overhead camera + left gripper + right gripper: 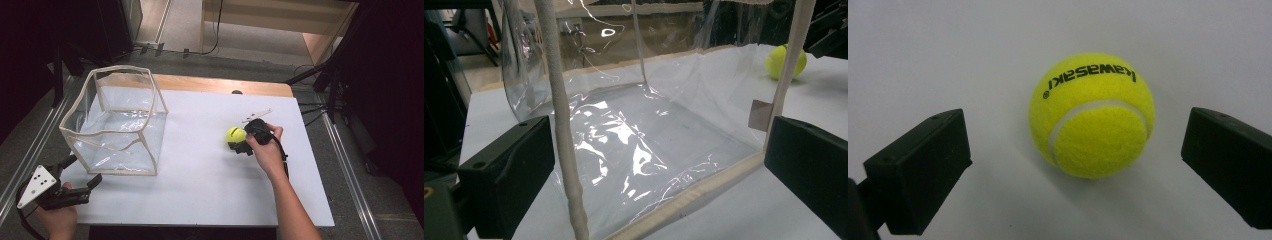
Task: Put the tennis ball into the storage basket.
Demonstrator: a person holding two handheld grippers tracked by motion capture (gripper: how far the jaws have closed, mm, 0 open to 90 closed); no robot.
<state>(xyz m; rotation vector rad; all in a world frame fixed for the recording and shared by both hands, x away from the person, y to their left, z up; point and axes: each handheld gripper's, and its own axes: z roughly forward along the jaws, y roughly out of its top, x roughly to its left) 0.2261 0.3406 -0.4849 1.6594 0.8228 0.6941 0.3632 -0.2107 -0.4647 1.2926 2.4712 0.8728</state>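
A yellow tennis ball (235,134) rests on the white table (200,170) right of centre. My right gripper (239,142) reaches it from the right, open, with a jaw on either side of the ball (1091,115) and a gap on both sides. A clear plastic box (117,120) with cream fabric edging stands upright at the table's left, its top open. My left gripper (82,170) hovers at the near left corner, open, its jaws just in front of the box's near bottom edge (684,197). Through the box wall the ball (785,61) shows at far right.
A thin white stick (256,115) lies just behind the ball. A wooden strip (225,85) runs along the table's far edge. Metal rails (345,165) flank both sides of the table. Black stands and cables crowd the far corners.
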